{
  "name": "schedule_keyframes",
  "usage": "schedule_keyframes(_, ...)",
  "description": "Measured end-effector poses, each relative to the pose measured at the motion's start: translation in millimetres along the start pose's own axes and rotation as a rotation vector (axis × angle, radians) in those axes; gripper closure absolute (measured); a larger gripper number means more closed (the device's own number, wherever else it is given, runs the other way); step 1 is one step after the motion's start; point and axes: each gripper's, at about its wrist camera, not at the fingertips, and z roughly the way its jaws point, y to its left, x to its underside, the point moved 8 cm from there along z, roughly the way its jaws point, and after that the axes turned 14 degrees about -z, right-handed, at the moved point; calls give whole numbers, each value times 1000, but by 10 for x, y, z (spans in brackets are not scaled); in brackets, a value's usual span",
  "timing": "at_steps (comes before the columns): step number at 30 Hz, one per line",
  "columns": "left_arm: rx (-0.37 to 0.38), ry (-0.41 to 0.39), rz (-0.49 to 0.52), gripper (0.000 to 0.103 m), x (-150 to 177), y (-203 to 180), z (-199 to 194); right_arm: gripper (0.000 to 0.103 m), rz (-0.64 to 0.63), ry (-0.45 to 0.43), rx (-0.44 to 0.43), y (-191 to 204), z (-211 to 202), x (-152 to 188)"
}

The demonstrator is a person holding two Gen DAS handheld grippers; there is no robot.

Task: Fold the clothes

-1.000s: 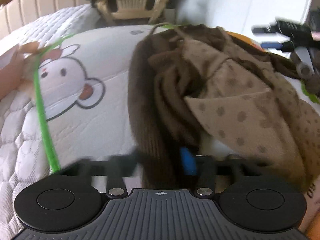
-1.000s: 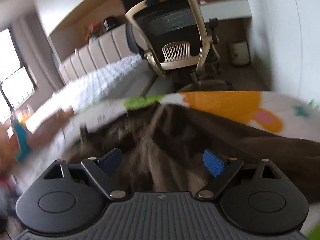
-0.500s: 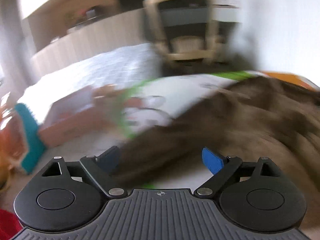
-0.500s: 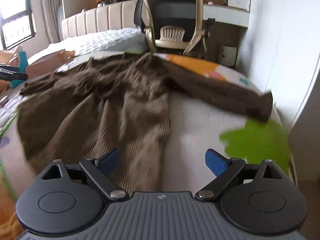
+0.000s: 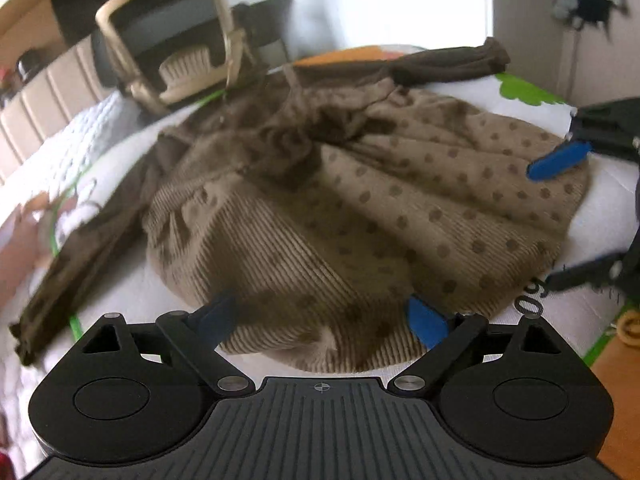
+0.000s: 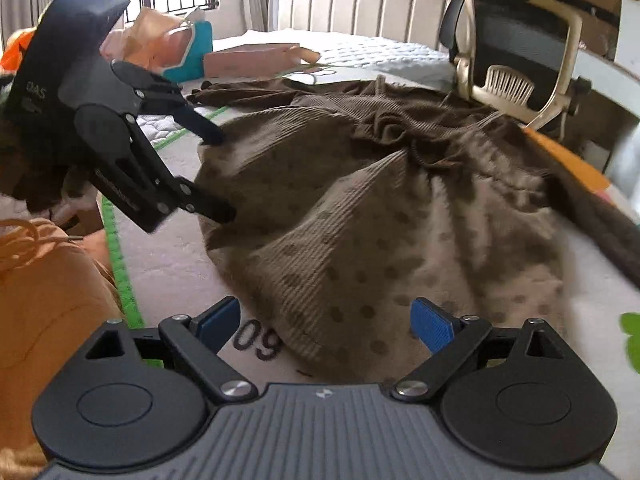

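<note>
The white quilted mattress with cartoon prints [image 5: 600, 208] carries a brown corduroy dress with a polka-dot skirt [image 5: 360, 208], spread out — hem at the near edge, sleeves reaching toward the far corners (the bodice is bunched). Smooth that bunching before any crease, I judge. The left gripper [image 5: 324, 320] and right gripper [image 6: 326, 320] hover spread over the hem, holding nothing. A second ago the dress sat heaped, the left fingers closed on it.

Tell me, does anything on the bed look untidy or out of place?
Yes. The brown dress lies crumpled, its dotted skirt bunched in folds rather than spread flat. One long sleeve trails sideways across the printed mat. Nothing looks torn or spilled.
</note>
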Motion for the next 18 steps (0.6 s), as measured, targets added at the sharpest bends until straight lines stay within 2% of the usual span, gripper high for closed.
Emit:
schedule_keyframes(2,10,14,-22,8,25,10,37,10,9,1,-3,14,19,8)
schedule_keyframes(4,20,28,-45,8,49,20,75,16,19,2,-7,28,38,16)
schedule_keyframes(6,36,38,-74,8,30,24,138,41,28,3,-10,42,58,24)
schedule_keyframes(8,72,38,-116,8,-33,16,179,55,32,1,-2,37,94,11)
schedule_keyframes(9,110,32,-145,8,-101,5,184,65,36,0,5,10,116,-3)
schedule_keyframes(10,148,27,-173,8,-170,-5,187,70,53,-3,6,-51,128,-24)
schedule_keyframes(11,184,7,-211,8,-277,8,175,71,82,-8,31,-177,136,-44)
schedule_keyframes(14,262,-117,-356,8,-758,172,43,73,171,-24,109,-557,159,-99)
schedule_keyframes(16,227,-206,-400,8,-1016,339,-109,73,229,-35,161,-811,171,-133)
schedule_keyframes(18,186,-222,-364,7,-1037,368,-236,73,288,-45,213,-1064,181,-164)
